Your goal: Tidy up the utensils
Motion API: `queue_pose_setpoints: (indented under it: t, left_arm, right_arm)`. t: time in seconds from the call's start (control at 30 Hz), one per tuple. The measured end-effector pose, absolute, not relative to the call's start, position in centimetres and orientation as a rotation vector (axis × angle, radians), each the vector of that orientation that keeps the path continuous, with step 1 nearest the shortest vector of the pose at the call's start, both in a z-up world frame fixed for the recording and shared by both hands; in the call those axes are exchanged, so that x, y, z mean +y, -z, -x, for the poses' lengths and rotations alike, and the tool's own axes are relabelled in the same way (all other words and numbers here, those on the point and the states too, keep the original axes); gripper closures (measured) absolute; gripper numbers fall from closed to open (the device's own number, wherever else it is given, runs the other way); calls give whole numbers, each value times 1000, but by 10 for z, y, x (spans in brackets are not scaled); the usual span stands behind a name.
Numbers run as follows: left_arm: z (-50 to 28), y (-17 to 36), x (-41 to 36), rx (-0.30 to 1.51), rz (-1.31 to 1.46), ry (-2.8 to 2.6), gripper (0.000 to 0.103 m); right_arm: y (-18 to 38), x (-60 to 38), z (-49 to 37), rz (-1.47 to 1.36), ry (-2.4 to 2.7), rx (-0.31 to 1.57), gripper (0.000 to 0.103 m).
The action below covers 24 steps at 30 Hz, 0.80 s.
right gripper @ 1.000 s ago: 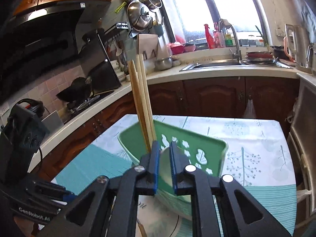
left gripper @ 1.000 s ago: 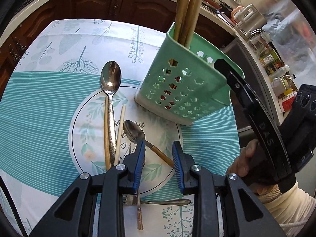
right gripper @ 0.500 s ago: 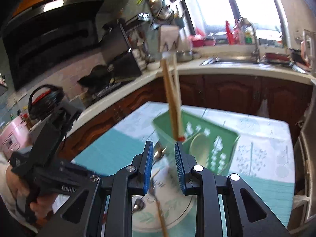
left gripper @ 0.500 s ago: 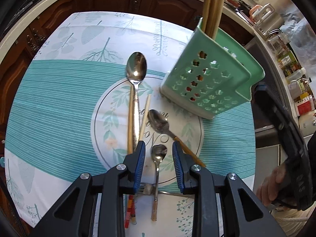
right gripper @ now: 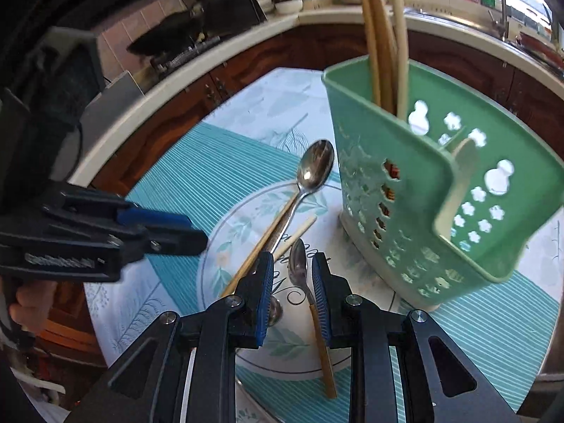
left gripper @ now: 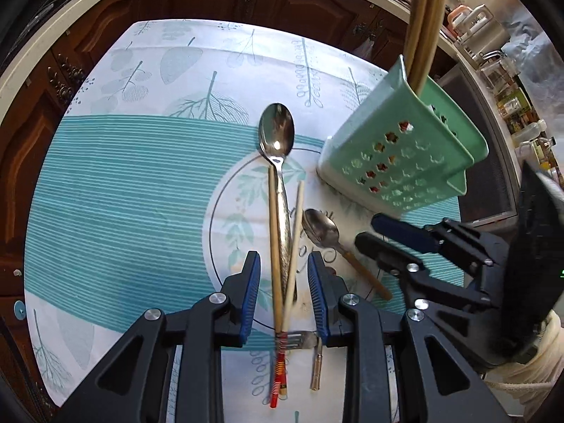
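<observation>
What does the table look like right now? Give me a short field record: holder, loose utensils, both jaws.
holder: green utensil caddy upright on tablecloth, chopsticks standing inside
large spoon: flat, bowl toward the cabinets
loose chopsticks: two, lying along the large spoon's handle
small spoon: wooden handle, flat on the cloth
fork: partly hidden under left gripper
left gripper: jaws open, straddling loose chopsticks
right gripper: jaws open, around small spoon

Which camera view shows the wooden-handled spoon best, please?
The left wrist view: the wooden-handled spoon lies whole, bowl to handle tip. In the right wrist view the right claw straddles it, its fingers covering part of the bowl and handle.
</observation>
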<state>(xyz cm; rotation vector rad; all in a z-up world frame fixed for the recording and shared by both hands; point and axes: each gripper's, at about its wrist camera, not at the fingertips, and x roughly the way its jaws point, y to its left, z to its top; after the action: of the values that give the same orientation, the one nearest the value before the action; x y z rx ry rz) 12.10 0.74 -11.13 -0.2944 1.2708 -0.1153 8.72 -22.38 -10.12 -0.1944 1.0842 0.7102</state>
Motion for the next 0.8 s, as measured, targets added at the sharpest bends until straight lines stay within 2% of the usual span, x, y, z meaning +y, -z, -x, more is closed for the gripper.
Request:
queue_pose_setpoints:
  t: [0.53, 0.67, 0.8]
  left_arm:
    - [-114, 135, 17, 1352, 323, 263, 77]
    - [-111, 139, 6, 1362, 316, 302, 77]
    - [-106, 144, -7, 1376, 297, 344, 77]
  right_arm:
    - [163, -172, -116, 357, -656, 1208, 81]
    - [166, -165, -113, 388, -679, 1204, 98]
    - [160, -179, -109, 340, -654, 1217, 100]
